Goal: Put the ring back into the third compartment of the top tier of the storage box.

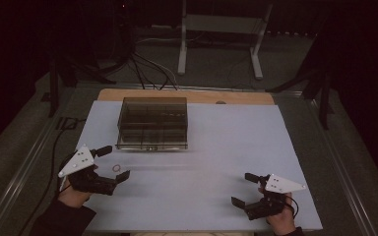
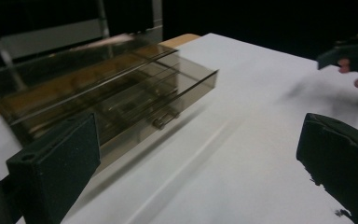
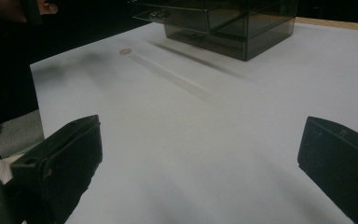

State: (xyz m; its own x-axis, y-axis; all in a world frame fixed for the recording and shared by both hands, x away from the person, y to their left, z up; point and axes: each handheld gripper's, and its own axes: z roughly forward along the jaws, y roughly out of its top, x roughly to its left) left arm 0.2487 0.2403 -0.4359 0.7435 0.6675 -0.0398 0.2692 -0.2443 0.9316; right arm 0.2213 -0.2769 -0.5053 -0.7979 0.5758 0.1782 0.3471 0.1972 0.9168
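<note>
Toward the counter's far side sits a smoky plastic drawer box: rigid, light, slippery, best taken by its small drawer handle. Left gripper and right gripper hover with fingers released near a small ring.

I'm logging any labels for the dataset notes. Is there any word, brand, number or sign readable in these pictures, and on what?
None can be read. The smoky drawer box, the white table sheet, the small ring and both grey gripper plates bear no legible text; the left gripper and right gripper show only plain screw dots.
</note>
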